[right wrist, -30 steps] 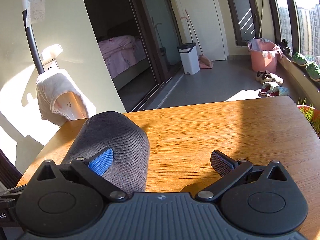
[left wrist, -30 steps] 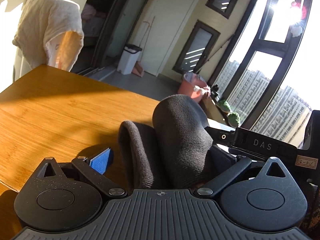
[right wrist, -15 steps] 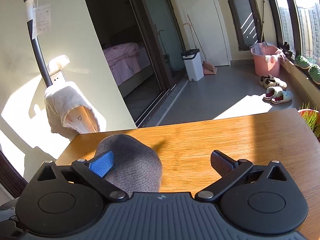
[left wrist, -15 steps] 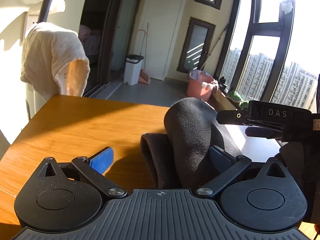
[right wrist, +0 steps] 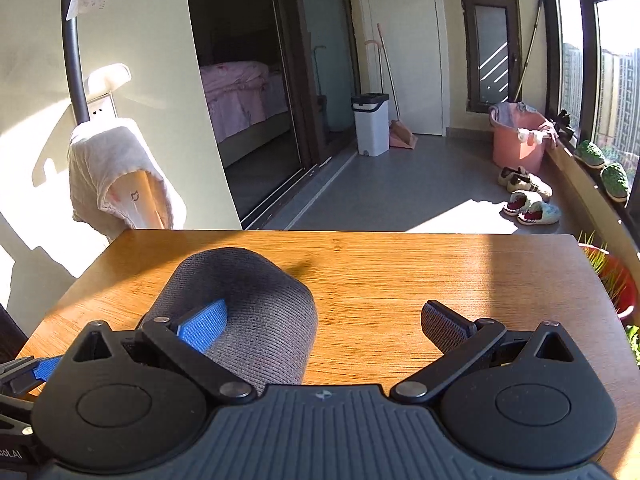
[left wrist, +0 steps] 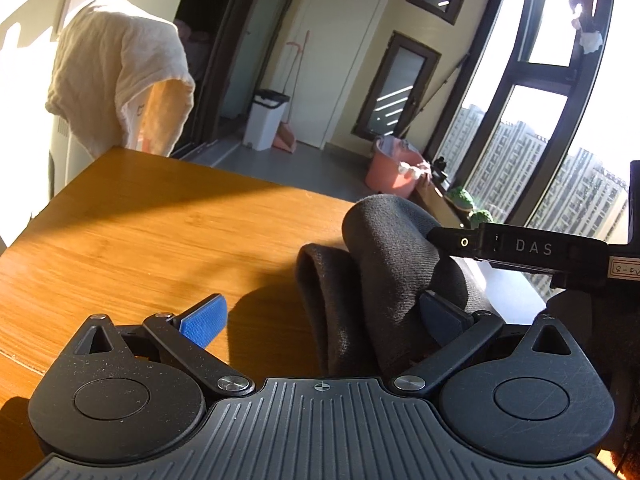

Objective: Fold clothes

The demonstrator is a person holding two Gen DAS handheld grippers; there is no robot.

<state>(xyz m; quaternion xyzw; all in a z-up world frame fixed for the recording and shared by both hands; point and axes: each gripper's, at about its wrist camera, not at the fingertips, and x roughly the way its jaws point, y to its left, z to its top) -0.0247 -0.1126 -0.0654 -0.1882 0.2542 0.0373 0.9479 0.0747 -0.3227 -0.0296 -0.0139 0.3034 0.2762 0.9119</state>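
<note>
Both my left gripper [left wrist: 320,318] and right gripper [right wrist: 324,324] have fingers spread wide, gripping nothing. The dark knit garment [left wrist: 384,264] bulges between them on the tabletop [right wrist: 420,268]; I'd pinch one loose edge squarely before folding.

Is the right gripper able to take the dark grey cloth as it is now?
Probably yes. The right gripper is open, and the dark grey cloth bulges beside its blue finger on the wooden table; nothing blocks it.
</note>
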